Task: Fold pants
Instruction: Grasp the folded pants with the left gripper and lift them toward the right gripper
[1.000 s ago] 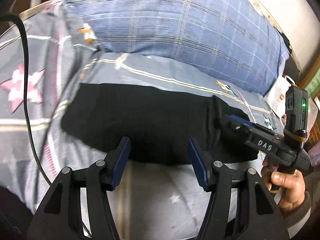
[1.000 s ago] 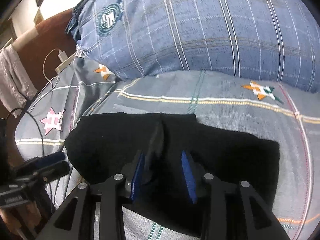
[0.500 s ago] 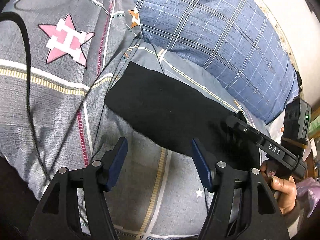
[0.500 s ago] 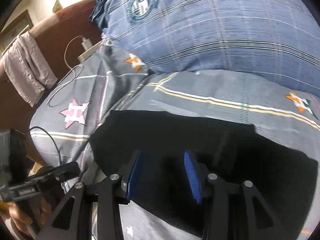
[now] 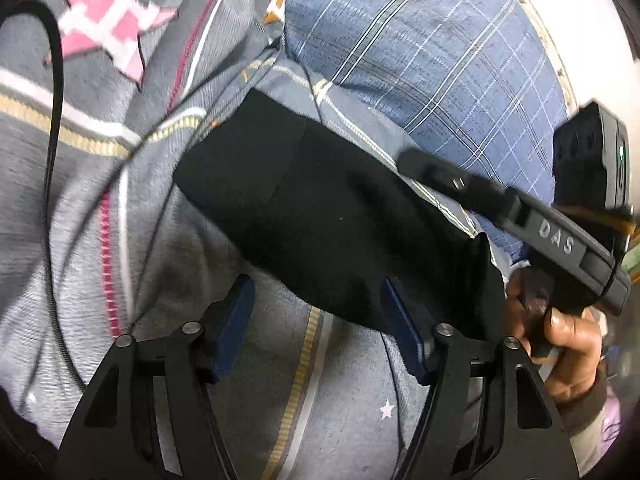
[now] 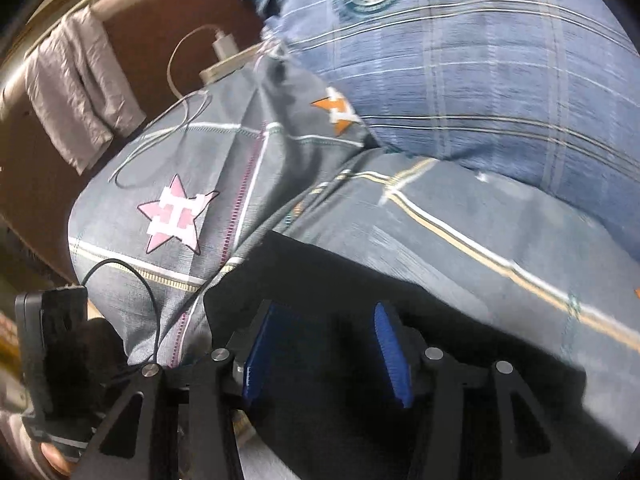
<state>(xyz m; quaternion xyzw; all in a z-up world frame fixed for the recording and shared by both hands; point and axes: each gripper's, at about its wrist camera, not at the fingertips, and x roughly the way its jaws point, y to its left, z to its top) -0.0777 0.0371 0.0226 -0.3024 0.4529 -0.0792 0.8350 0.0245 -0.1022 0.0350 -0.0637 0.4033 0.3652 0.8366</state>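
The black pants (image 5: 320,216) lie folded into a long flat strip on the grey patterned bedsheet (image 5: 168,272). My left gripper (image 5: 316,324) is open and empty, its jaws wide apart at the near edge of the strip. My right gripper (image 6: 326,344) is open above the pants (image 6: 400,328), with nothing between its blue pads (image 6: 390,354). In the left wrist view the right gripper's body (image 5: 556,236) hangs over the right end of the pants, held by a hand (image 5: 560,340).
A large blue plaid pillow (image 5: 420,64) lies behind the pants. A black cable (image 5: 54,120) runs down the left of the sheet. A white charger and cord (image 6: 192,80) and a grey cloth (image 6: 76,92) lie by the brown headboard (image 6: 168,32).
Both grippers have drawn back and swung left. The right gripper has lifted off the pants and opened wider. The pants stay flat on the bed.
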